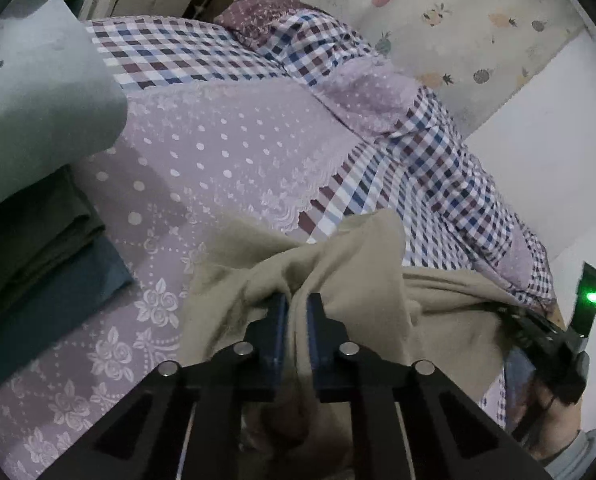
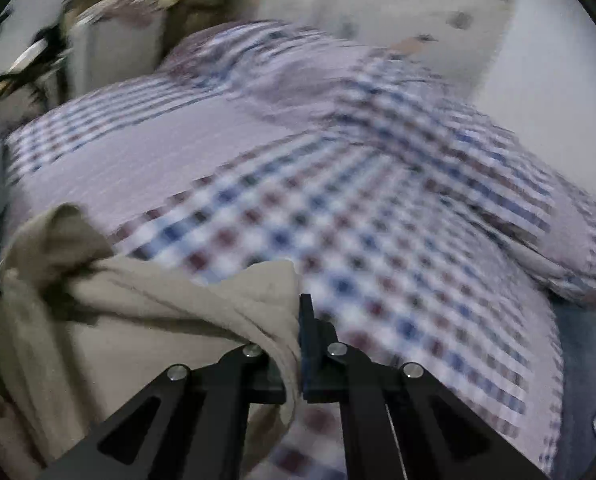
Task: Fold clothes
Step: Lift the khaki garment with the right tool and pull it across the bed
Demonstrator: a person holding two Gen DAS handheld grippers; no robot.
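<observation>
A bed [image 1: 238,148] with a checked and lilac cover fills both views. A beige garment [image 1: 353,264] hangs just above it, each gripper's jaws clamped on an edge. Keeping left gripper [image 1: 296,312] and right gripper [image 2: 298,320] level should spread it evenly.

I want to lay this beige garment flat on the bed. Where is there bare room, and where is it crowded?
Free: the lilac dotted panel, between the checked border at the far end and the beige garment. Also the checked strip ahead of the right gripper. Crowded: the left edge with the folded stack, and the rumpled quilt along the wall.
</observation>
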